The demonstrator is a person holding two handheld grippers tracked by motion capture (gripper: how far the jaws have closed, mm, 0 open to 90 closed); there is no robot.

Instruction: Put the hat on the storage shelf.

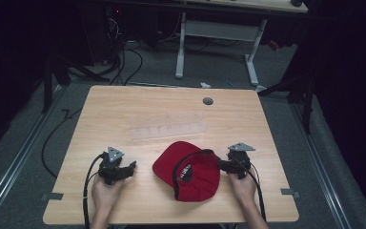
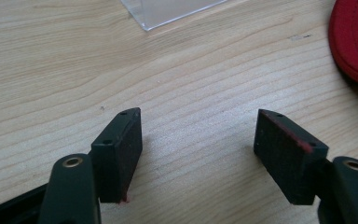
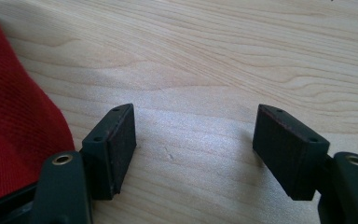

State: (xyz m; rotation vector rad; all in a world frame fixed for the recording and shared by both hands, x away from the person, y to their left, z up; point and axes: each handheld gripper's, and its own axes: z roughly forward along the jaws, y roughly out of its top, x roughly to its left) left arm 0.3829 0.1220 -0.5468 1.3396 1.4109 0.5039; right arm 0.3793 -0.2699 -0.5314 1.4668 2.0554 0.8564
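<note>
Left gripper (image 1: 132, 167) agape, right gripper (image 1: 220, 166) agape beside red cap (image 1: 187, 171)

I see a light wooden table (image 1: 124, 109) on grey carpet (image 1: 209, 71). A clear plastic sheet (image 1: 169, 129) lies flat near the table's middle, and one of its corners appears in the left gripper view (image 2: 168, 11). A small grey round cap (image 1: 208, 101) sits in the tabletop near its far edge. Two grey tape tabs mark the near corners, left (image 1: 52, 196) and right (image 1: 290, 192). Beyond the table stands a white-legged desk (image 1: 219, 43), with black cables (image 1: 124, 62) on the floor to the far left.
</note>
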